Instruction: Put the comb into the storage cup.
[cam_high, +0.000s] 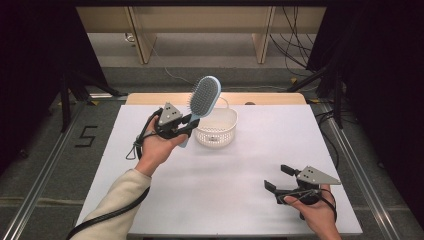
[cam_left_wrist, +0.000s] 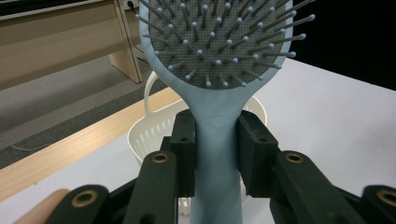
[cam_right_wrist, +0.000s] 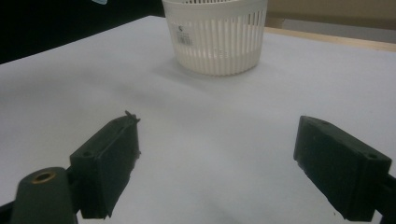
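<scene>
From the high view, your left gripper (cam_high: 186, 126) is lifted off the white table (cam_high: 220, 190) and clamps the handle of a light blue hairbrush (cam_high: 204, 97). The brush head tilts up and to the right, bristles facing you, and it sits above the left rim of the white basket (cam_high: 216, 129), which stands near the table's far edge. Your right gripper (cam_high: 279, 177) rests low at the near right corner of the table, well apart from the basket, with its jaws spread wide and nothing between them.

In the left gripper view, the two black jaws press against either side of the hairbrush (cam_left_wrist: 217, 93) at its neck, just below the grey bristle pad. The handle runs straight down between them. Behind the handle you see the white basket (cam_left_wrist: 154, 135) standing on the table, its thin loop handle rising at the left.

In the right gripper view, your jaws stand far apart over bare table (cam_right_wrist: 215, 140), holding nothing. The white basket (cam_right_wrist: 217, 35) stands upright ahead of them, near but not touching, its slatted wall facing you with a small label on it.
</scene>
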